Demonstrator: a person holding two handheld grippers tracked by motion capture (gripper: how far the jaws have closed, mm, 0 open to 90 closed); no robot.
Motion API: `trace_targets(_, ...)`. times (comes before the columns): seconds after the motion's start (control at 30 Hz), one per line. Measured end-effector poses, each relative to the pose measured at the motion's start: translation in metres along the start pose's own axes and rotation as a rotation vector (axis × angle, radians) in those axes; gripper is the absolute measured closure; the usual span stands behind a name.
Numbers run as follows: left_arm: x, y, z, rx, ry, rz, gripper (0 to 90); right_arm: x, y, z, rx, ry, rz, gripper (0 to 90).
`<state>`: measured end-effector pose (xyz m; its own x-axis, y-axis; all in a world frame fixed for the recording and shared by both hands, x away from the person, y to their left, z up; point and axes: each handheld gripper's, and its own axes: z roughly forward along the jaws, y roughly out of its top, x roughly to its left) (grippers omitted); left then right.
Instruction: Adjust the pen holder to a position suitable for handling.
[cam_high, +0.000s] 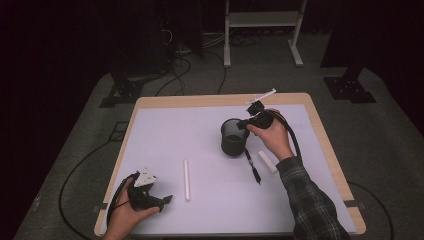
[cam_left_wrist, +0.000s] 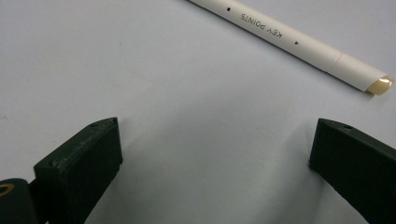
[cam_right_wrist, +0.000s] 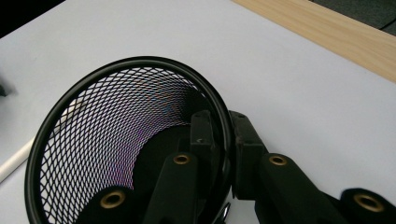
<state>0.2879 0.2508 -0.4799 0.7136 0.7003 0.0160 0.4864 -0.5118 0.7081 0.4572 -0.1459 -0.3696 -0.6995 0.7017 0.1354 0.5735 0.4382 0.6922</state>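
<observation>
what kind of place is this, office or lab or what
Probably a lab or recording studio rather than an office: dark curtained surroundings, cables trailing over grey carpet, and one table with a pale mat holding a mesh cup.

In the right gripper view, the mesh cup (cam_right_wrist: 116, 140) ran off the bottom edge, and the right tool (cam_right_wrist: 223, 140) hid part of its rim where the jaws closed on the wall. In the left gripper view, the white marker (cam_left_wrist: 289, 39) was cut by the top edge, so its far end was lost. In the high view, the person's right hand (cam_high: 272, 135) covered most of that tool, and the black pen (cam_high: 252, 167) was too small to make out.
</observation>
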Motion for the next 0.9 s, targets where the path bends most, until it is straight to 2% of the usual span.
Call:
trace_targets(0.5, 0.0, 0.0, 0.0, 0.001, 0.001, 0.003, 1.6, 0.017, -0.017, -0.01, 0.001, 0.028, -0.041, 80.9)
trace_targets(0.53, 0.0, 0.0, 0.0, 0.001, 0.001, 0.004, 1.6, 0.02, -0.019, -0.012, -0.003, 0.041, -0.044, 80.9)
trace_targets(0.9, 0.0, 0.0, 0.0, -0.002, 0.001, 0.0, 1.6, 0.038, -0.032, -0.02, -0.007, 0.067, -0.084, 80.9)
